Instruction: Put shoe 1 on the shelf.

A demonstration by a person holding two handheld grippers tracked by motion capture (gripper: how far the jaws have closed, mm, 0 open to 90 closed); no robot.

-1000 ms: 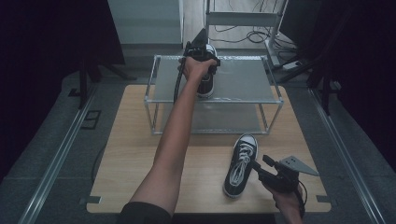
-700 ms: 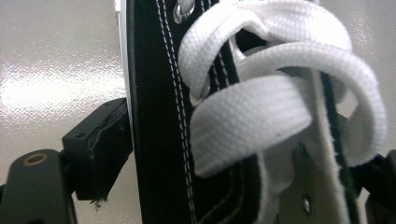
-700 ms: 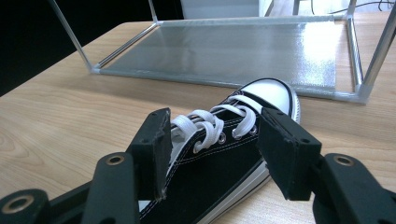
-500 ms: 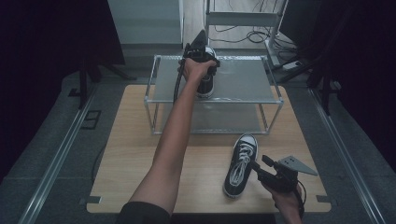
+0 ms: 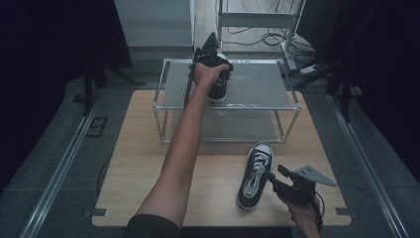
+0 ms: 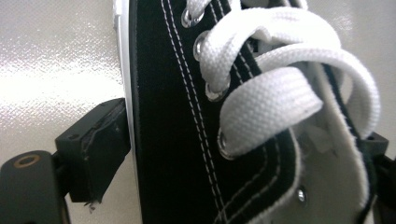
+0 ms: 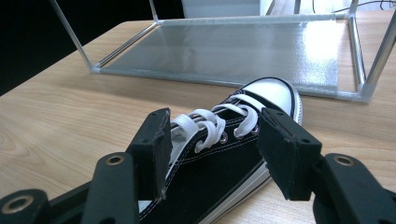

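Black sneaker [image 5: 218, 89] on shelf [image 5: 257, 84], left hand-held gripper [image 5: 212, 59] just loosening around it.

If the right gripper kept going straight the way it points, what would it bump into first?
Most likely the black sneaker on the table. The right gripper points along it, its open jaws on either side of the laces. Past the toe comes the metal shelf rack, though depth is hard to judge.

Two black sneakers: one on rack top [image 5: 218, 89], one on table [image 5: 253, 174]. One two-shelf rack [image 5: 257, 99]. One wooden table [image 5: 143, 163].
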